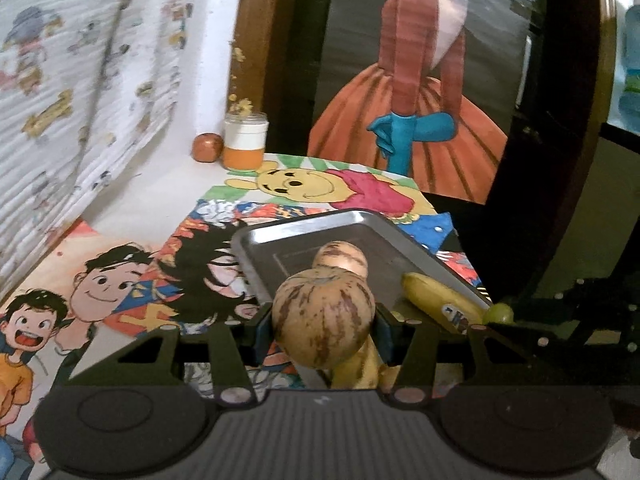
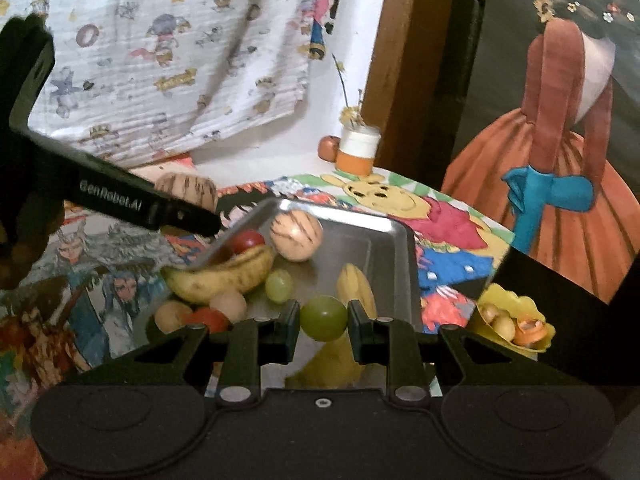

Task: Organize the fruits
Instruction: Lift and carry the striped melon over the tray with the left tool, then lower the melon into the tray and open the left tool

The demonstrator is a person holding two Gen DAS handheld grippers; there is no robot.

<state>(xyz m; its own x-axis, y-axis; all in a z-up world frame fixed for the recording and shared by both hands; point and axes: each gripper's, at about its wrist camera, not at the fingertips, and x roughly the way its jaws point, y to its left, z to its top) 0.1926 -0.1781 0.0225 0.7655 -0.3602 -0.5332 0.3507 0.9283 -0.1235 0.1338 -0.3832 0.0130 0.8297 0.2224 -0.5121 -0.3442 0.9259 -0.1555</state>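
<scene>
- The left tongs (image 1: 324, 320) grip a tan, brown-streaked round fruit (image 1: 324, 320) between their pads, held above the near end of the metal tray (image 1: 256, 268)
- The right tongs (image 2: 323, 322) are pinched narrow on a green grape (image 2: 323, 318), held over the tray's near part
- In the right view the left tongs' dark arm crosses the upper left and carries the pale lettering "GenRobot.AI" (image 2: 110, 196); the striped fruit shows just past its end
- In the tray: a second striped fruit (image 2: 296, 236), a spotted banana (image 2: 220, 272) lying over the left rim, a red round fruit (image 2: 248, 240) behind it, another grape (image 2: 279, 285), a yellow banana (image 2: 356, 286), a pale round fruit (image 2: 228, 306)
- The banana in the left view has a small label (image 1: 456, 316), blurred and unreadable
- The tray rests on a surface covered with cartoon posters, one of a yellow bear in a red shirt (image 1: 288, 184)
- At the back, by the wall, a jar (image 1: 245, 140) with a white band over orange, holding dried flowers, and a small brown-red ball (image 1: 207, 147) just beside it
- A yellow flower-shaped dish (image 2: 516, 320) of small items sits right of the tray, apart from it
- A cartoon-print cloth (image 2: 160, 60) hangs at left
</scene>
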